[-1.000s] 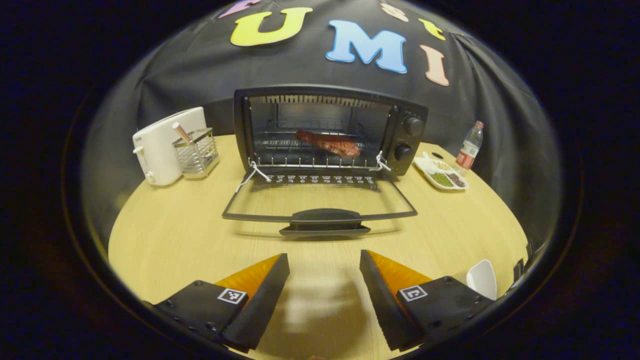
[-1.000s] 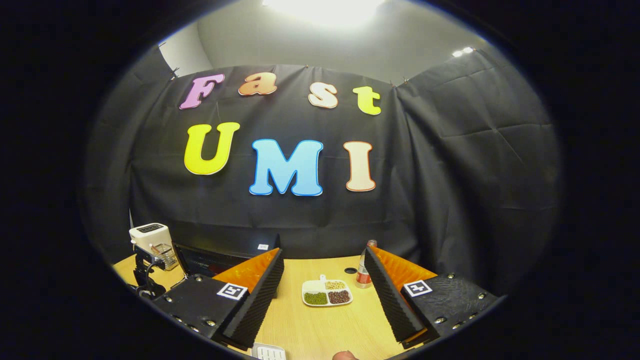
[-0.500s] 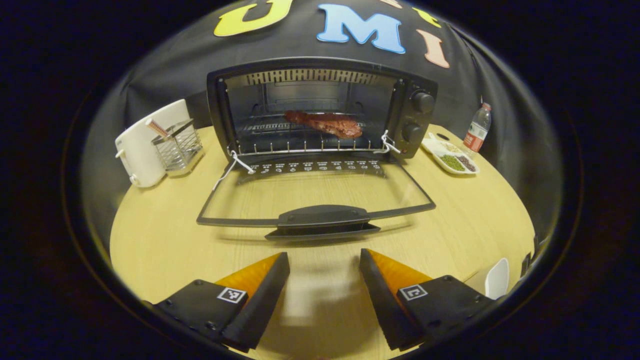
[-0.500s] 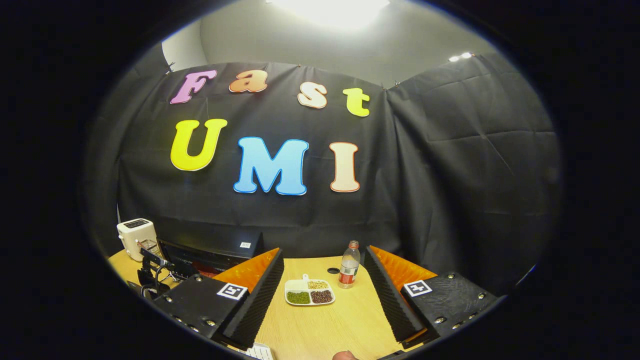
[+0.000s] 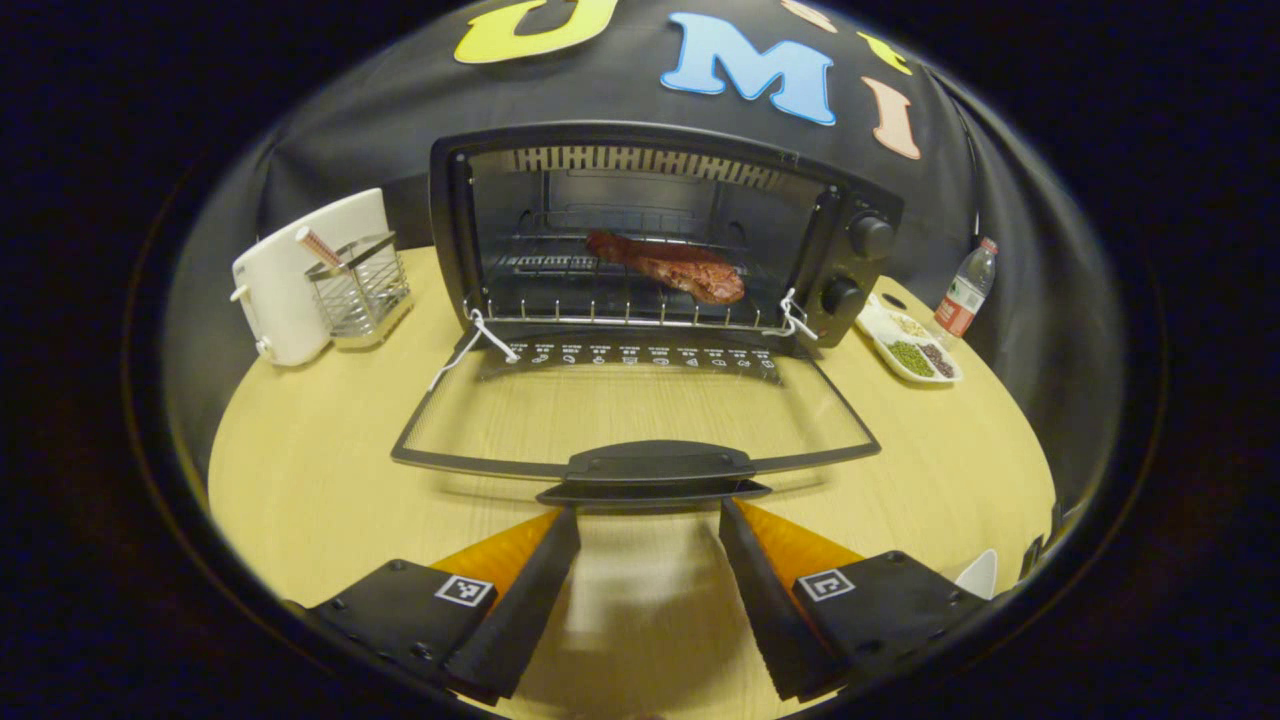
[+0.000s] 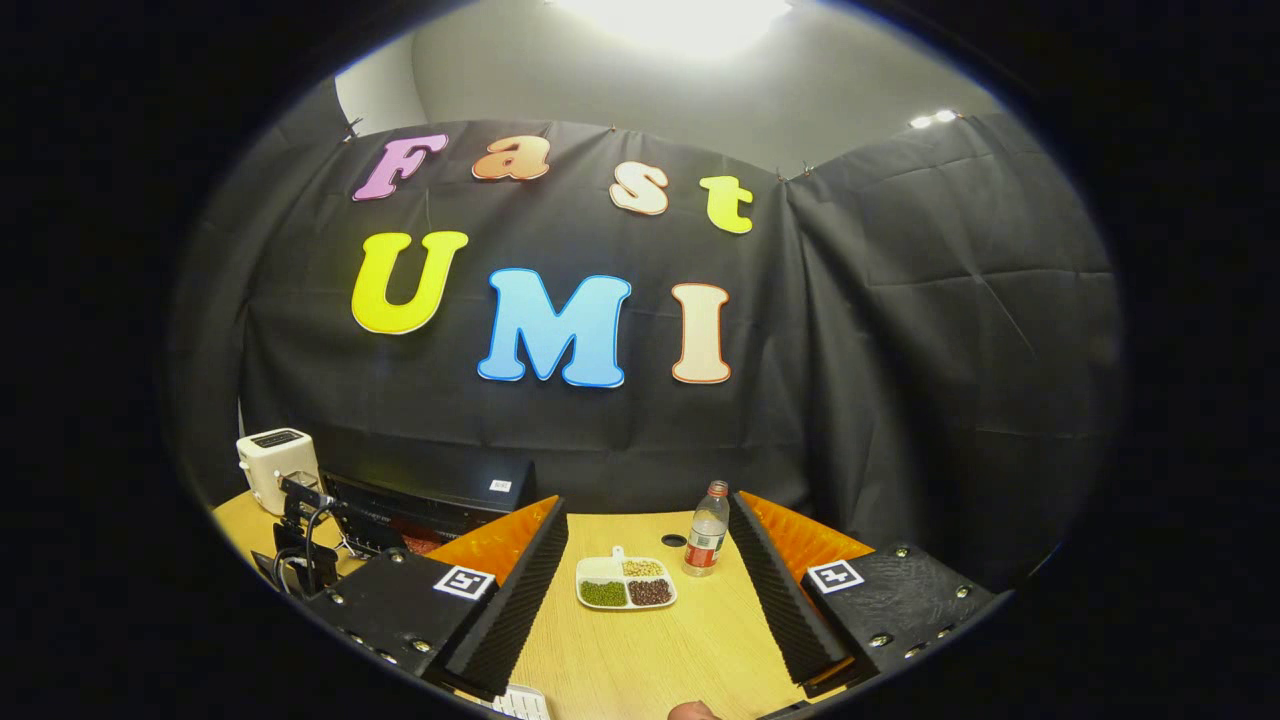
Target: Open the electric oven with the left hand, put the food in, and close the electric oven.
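- In the left gripper view, the electric oven [image 5: 660,235] stands at the back of the round wooden table [image 5: 300,470], against the black cloth wall.
- Its glass door [image 5: 640,410] is folded down flat toward the camera, and the dark door handle [image 5: 655,468] lies at the near edge.
- The food [image 5: 668,265], a reddish-brown piece of meat, lies on the wire rack [image 5: 620,300] inside the oven cavity, toward the right half.
- Two round knobs [image 5: 870,236] sit one above the other on the oven's right panel.
- The left gripper [image 5: 648,520] is down near the tabletop with its fingers spread wide and nothing between them; the fingertips are just below the door handle, and I cannot tell whether they touch it.
- A white toaster [image 5: 285,275] stands left of the oven, with a wire basket [image 5: 360,290] just in front of it.
- Right of the oven lie a white divided dish [image 5: 908,345] of beans and a water bottle [image 5: 962,300] beyond it.
- In the right gripper view, the right gripper [image 6: 648,520] is raised above the table [image 6: 640,650] with fingers wide apart, holding nothing.
- Between those fingers, farther off, sit the divided dish [image 6: 626,584] and the bottle [image 6: 706,530] just to its right.
- The oven [image 6: 430,495] shows at the left, the toaster [image 6: 272,462] beyond it, and the other gripper's body with cables [image 6: 300,545] is in front of it.
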Demonstrator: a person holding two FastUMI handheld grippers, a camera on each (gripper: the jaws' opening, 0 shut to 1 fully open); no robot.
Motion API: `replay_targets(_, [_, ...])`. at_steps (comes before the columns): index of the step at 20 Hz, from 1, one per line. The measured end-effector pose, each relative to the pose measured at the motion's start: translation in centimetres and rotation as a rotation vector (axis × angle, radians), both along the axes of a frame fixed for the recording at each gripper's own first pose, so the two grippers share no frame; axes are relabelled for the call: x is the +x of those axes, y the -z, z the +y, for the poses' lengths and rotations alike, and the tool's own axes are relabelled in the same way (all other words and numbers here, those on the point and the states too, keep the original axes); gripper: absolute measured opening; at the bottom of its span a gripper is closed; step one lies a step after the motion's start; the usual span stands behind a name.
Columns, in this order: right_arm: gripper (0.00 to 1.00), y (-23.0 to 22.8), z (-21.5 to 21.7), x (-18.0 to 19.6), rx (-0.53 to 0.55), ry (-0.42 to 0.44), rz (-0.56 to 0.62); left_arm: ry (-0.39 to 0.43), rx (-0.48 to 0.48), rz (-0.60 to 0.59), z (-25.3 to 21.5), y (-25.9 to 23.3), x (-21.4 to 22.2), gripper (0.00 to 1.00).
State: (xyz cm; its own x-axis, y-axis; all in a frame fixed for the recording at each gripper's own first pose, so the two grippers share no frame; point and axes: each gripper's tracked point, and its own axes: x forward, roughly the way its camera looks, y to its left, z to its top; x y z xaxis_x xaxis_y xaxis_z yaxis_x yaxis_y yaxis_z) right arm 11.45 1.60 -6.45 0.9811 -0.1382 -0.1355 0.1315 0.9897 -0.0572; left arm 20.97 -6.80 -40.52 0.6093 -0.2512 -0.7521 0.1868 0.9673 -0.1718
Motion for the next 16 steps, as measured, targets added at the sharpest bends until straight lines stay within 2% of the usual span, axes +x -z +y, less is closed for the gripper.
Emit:
replay_targets(6, [0.98, 0.1, 1.2, 0.0, -0.008, -0.032, -0.001, -0.038, -0.057, -0.014, 0.1, -2.6, 0.6, 0.95])
replay_targets(11, [0.98, -0.1, 1.6, 0.0, -0.014, -0.039, -0.011, 0.006, -0.024, -0.131, 0.2, -6.3, 1.9, 0.95])
replay_targets(12, [0.98, -0.1, 1.7, 0.0, -0.013, -0.041, -0.010, 0.009, -0.024, -0.154, 0.2, -7.1, 2.4, 0.99])
replay_targets(13, [0.98, 0.0, 1.8, 0.1, -0.011, -0.043, -0.009, 0.009, -0.028, -0.173, 0.2, -7.8, 2.9, 0.95])
replay_targets(14, [0.98, 0.0, 1.9, 0.1, -0.010, -0.043, -0.008, 0.009, -0.032, -0.191, 0.3, -8.6, 3.5, 0.99])
replay_targets(16, [0.98, 0.1, 2.1, 0.2, -0.009, -0.045, -0.007, 0.016, -0.037, -0.232, -0.2, -9.8, 4.5, 0.95])
